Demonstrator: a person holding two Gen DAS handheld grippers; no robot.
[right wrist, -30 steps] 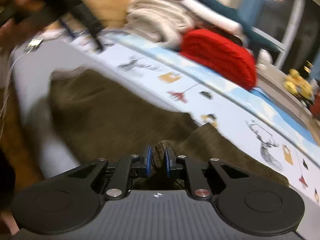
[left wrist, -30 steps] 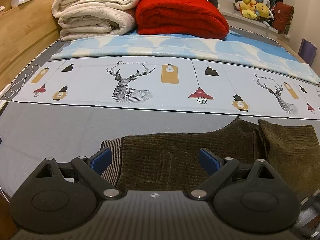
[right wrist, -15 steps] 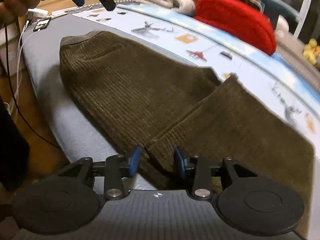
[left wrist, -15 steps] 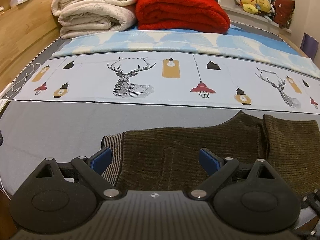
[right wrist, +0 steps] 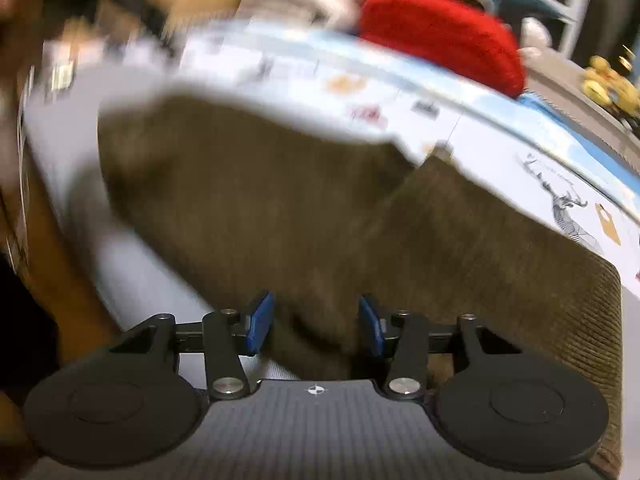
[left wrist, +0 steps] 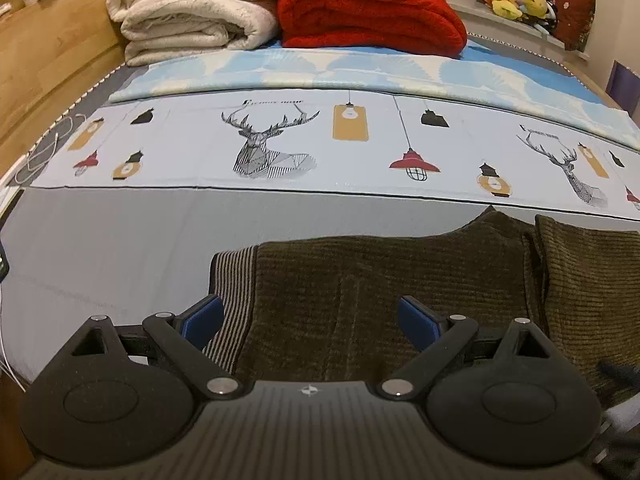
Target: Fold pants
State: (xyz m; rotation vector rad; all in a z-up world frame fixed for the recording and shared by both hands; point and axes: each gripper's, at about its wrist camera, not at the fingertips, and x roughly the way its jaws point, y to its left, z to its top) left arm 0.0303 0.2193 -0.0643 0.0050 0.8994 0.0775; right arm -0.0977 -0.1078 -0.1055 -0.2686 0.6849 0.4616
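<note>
While both tools are hovering low over the bed, notes as follows.
Pants (left wrist: 380, 288): dark olive corduroy, lying flat on the grey mattress (left wrist: 120, 240); striped waistband lining (left wrist: 236, 292) is showing at the left end, one leg lying folded over at the right.
Left gripper (left wrist: 310, 318): jaws are standing spread wide above the waist end, pinching nothing.
Right gripper (right wrist: 316, 326): jaws are standing apart, a fold of cloth lying between them; view is blurring.
Beyond: deer-print sheet (left wrist: 280, 148) is lying just past the pants.
Far end: red blanket (left wrist: 368, 8) is sitting beside cream blankets (left wrist: 192, 12).
</note>
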